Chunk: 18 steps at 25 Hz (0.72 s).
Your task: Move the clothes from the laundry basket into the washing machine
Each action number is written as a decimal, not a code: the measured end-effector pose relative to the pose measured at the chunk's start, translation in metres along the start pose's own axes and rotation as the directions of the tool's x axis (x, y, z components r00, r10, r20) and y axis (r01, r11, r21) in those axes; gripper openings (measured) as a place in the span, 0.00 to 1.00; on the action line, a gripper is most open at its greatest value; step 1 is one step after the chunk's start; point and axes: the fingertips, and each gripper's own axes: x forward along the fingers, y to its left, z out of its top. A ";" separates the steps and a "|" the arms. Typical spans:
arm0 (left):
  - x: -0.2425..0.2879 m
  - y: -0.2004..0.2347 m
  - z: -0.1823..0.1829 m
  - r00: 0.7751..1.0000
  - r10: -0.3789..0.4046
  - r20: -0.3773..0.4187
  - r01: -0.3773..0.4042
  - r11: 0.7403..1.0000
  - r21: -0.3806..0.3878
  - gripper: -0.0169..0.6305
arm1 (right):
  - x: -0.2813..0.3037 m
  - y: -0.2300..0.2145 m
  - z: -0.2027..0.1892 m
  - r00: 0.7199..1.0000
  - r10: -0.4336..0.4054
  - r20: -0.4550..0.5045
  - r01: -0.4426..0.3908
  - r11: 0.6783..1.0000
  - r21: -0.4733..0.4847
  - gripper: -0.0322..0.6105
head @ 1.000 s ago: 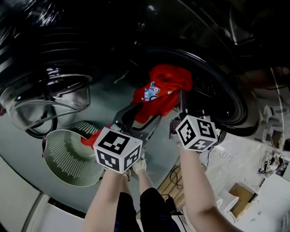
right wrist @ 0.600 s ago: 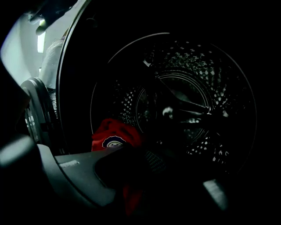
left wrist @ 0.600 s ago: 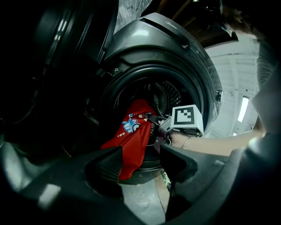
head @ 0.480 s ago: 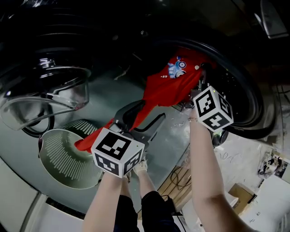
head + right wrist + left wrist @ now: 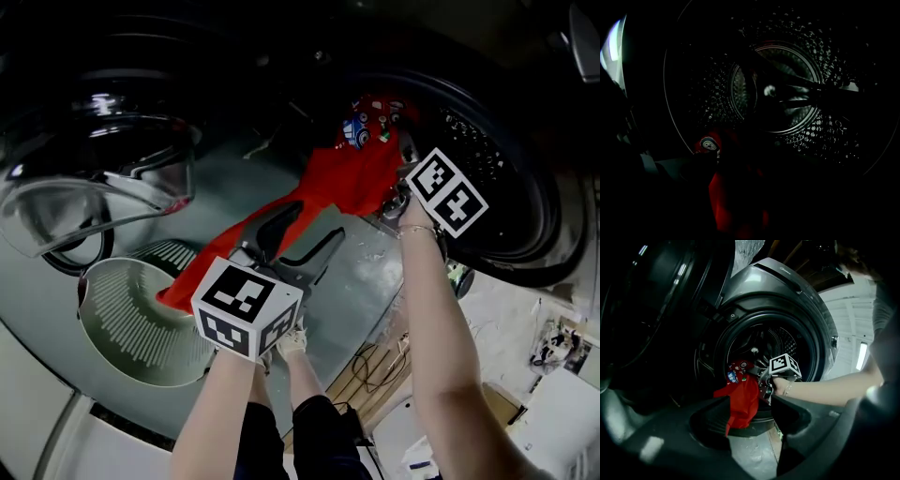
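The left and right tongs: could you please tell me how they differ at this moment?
The left tongs are open and sit outside the machine, near the basket. The right tongs are shut on the red shirt, at the mouth of the drum. Both carry a marker cube.

No readable text, brand or number, red garment point(image 5: 347, 178) print shows pictures only
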 end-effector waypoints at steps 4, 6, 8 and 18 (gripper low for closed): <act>-0.011 0.003 0.002 1.000 0.022 0.002 -0.022 1.000 -0.005 0.43 | -0.036 0.020 -0.010 0.996 0.086 0.010 -0.086 0.996 -0.026 0.75; -0.017 0.005 0.001 0.999 0.034 -0.004 -0.034 0.999 -0.010 0.43 | -0.057 0.029 -0.026 0.994 0.111 0.000 -0.111 0.994 -0.021 0.78; -0.023 0.007 -0.004 0.999 0.047 -0.009 -0.047 0.999 -0.022 0.43 | -0.074 0.034 -0.054 0.992 0.121 -0.047 -0.121 0.993 0.012 0.82; -0.036 0.015 -0.026 0.997 0.071 -0.016 -0.072 0.996 -0.056 0.43 | -0.060 0.072 -0.187 0.956 0.159 -0.246 -0.132 0.983 0.124 1.00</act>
